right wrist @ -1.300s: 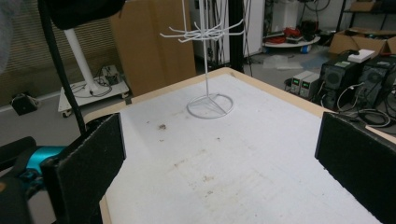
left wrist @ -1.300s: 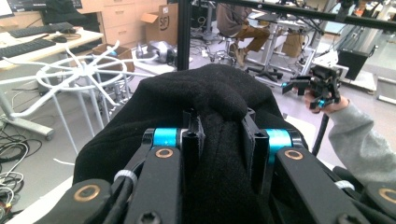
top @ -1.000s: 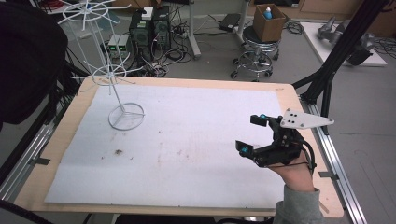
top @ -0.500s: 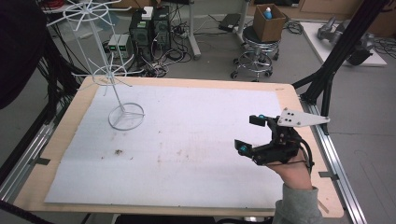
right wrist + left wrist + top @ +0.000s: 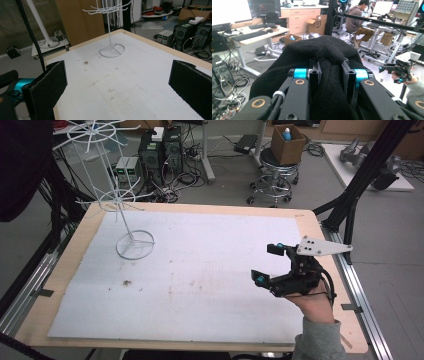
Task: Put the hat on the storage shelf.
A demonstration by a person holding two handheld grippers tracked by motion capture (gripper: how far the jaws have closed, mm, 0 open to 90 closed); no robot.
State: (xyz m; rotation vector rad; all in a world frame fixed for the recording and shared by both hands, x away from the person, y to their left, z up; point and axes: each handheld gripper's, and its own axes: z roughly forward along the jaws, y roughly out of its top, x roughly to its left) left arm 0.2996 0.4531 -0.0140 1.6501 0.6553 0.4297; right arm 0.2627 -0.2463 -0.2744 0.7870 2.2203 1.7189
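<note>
My left gripper (image 5: pixel 329 75) is shut on a bunched black cloth (image 5: pixel 322 53), which bulges up between and over its two jaws. In the high view the same black cloth (image 5: pixel 20 165) hangs as a dark mass at the top left corner, off the table. A white wire rack (image 5: pixel 122 205) with hooked arms stands on its ring base at the table's far left; the right gripper view has the rack (image 5: pixel 111 27) ahead. My right gripper (image 5: pixel 266 264) is held open above the table's right side with nothing between its jaws, and so it stands in its own view (image 5: pixel 117 85).
The table (image 5: pixel 70 270) carries a white stained sheet (image 5: pixel 200 270). A black frame post (image 5: pixel 365 175) rises at the right rear corner. Behind the table are computer towers (image 5: pixel 160 150), cables and a stool with a cardboard box (image 5: pixel 287 142). A person sits at a desk (image 5: pixel 358 17).
The black cloth at the top left of the high view has drawn back up and to the left, covering less of the frame. The right gripper has stayed where it was.
</note>
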